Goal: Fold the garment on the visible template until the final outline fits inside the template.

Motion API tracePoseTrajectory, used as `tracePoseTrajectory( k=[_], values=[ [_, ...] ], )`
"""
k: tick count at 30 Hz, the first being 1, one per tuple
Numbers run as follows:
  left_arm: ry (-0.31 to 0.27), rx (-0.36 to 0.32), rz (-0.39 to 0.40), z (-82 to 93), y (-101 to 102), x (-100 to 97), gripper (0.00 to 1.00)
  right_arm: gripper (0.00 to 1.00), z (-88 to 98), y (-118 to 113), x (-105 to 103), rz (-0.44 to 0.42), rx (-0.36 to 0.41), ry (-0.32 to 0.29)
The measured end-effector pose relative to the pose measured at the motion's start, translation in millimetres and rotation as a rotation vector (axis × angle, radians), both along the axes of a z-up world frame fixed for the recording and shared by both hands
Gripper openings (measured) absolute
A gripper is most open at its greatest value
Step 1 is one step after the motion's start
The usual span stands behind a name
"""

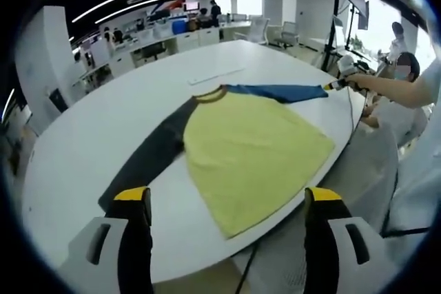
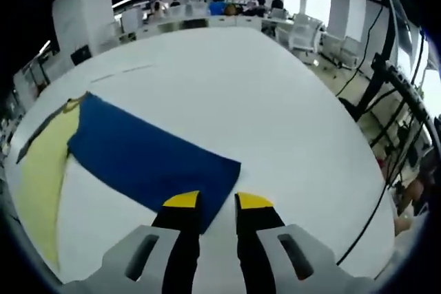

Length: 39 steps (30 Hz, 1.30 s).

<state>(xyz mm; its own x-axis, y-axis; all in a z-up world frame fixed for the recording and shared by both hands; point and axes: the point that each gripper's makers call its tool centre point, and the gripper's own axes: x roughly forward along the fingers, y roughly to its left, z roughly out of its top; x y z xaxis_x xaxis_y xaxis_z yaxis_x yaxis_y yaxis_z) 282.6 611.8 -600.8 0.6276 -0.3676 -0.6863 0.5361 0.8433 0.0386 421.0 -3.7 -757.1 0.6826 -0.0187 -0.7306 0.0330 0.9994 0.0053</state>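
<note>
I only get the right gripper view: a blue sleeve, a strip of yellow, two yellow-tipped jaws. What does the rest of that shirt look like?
Observer: Its other sleeve, the dark grey sleeve, lies flat across the white table.
Operator: Is the other hand-held gripper holding it?
Observer: No. The left hand-held gripper is open, touching nothing.
Operator: And mine?
Observer: The right hand-held gripper holds the blue sleeve stretched straight by its cuff.

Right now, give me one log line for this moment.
left gripper: open, above table | right gripper: at blue sleeve cuff | yellow shirt: flat, unfolded
</note>
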Motion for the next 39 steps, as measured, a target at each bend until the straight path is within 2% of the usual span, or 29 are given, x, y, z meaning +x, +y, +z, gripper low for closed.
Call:
tracePoseTrajectory(
  k=[11,17,21,25,34,39],
  values=[
    [0.016,-0.001,-0.001,-3.4,-1,-0.1,0.87,0.19,-2.5,1,1,-0.026,0.003,0.002],
    [0.024,-0.001,-0.005,-5.2,-1,-0.6,0.87,0.19,-11.4,-1,2,-0.026,0.001,0.021],
    [0.025,-0.001,0.000,-4.9,0,-1.2,0.87,0.18,-8.1,0,4,-0.037,0.006,0.005],
    [0.028,0.000,0.003,-6.0,1,-1.3,0.87,0.16,-8.3,4,6,0.009,-0.033,0.011],
    [0.025,-0.007,-0.001,-4.8,-1,-0.5,0.87,0.15,-9.1,1,6,0.001,-0.032,0.014],
    [0.023,-0.009,0.003,-3.9,0,-0.9,0.87,0.09,-10.3,5,7,0.016,-0.033,0.012]
  ],
)
